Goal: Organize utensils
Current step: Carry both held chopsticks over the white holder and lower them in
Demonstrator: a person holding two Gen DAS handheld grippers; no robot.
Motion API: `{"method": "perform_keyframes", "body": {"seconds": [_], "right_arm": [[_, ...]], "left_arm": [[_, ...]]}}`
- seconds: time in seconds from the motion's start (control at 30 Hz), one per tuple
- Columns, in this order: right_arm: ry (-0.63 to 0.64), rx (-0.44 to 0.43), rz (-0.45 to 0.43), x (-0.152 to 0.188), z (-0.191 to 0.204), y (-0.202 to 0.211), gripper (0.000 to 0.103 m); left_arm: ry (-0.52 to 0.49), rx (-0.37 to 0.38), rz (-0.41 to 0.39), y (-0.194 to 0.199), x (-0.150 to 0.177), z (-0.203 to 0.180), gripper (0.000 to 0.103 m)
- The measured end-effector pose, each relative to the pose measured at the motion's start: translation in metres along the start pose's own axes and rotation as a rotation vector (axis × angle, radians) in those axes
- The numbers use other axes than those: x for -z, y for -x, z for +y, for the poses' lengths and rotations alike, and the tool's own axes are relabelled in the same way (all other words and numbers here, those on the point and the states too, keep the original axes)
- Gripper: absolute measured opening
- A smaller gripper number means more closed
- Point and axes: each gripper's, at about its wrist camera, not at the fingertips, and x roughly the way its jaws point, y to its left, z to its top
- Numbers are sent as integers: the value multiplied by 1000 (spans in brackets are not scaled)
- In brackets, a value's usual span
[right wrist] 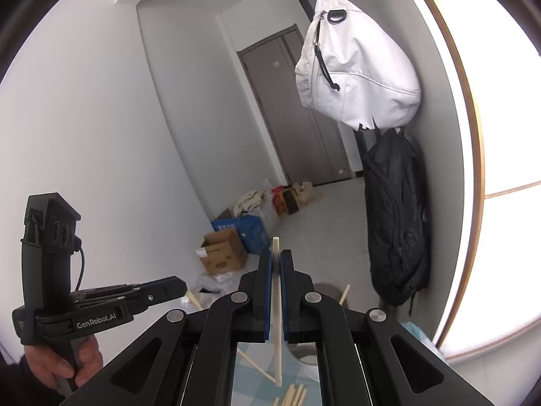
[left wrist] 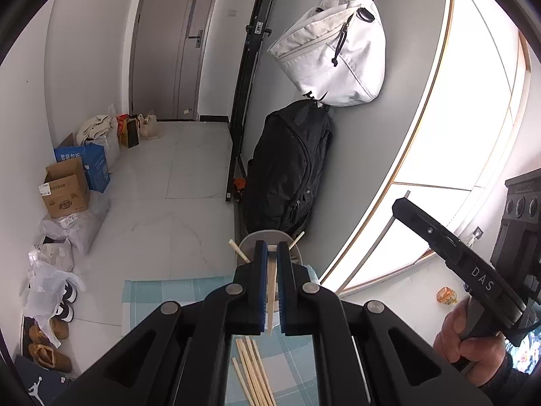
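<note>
My left gripper (left wrist: pixel 272 253) is shut on a pale wooden chopstick (left wrist: pixel 272 299) that hangs down between its blue pads. Just beyond its tips stands a grey utensil holder (left wrist: pixel 267 237) with two chopsticks leaning out. Several loose chopsticks (left wrist: pixel 252 370) lie on the checked cloth (left wrist: pixel 162 292) below. My right gripper (right wrist: pixel 276 258) is shut on another chopstick (right wrist: pixel 277 335), held upright and poking above the fingertips. In the right wrist view the holder (right wrist: pixel 326 291) shows beyond the right finger, and more chopsticks (right wrist: pixel 293 394) lie at the bottom. Each view shows the other gripper held in a hand.
A white bag (left wrist: pixel 333 50) and a black backpack (left wrist: pixel 287 165) hang on the grey wall behind the holder. Cardboard boxes (left wrist: pixel 66 191), plastic bags and shoes (left wrist: pixel 50 341) line the floor at left. A bright window (left wrist: pixel 466 108) is at right.
</note>
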Motion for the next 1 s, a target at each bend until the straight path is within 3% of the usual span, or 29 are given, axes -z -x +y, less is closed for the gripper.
{"method": "perform_keyframes", "body": {"seconds": [0.27,0.53,0.73,1.0], "right_arm": [[-8,-9,-21,-35,-8,-24,4],[47,39,-47,-53,-18,-61,4],[83,68,-85,-45,-23,-82,4],[21,43,-29,-18,-50,-116,4]], "left_arm": [[-47,-4,-65,3,-40,-14,2],[-60,-10,-53,-28,-64,-12,1],[-53,-1,-29,-56,-60,-1,2],[-31,31,5,-92,-43,23,2]]}}
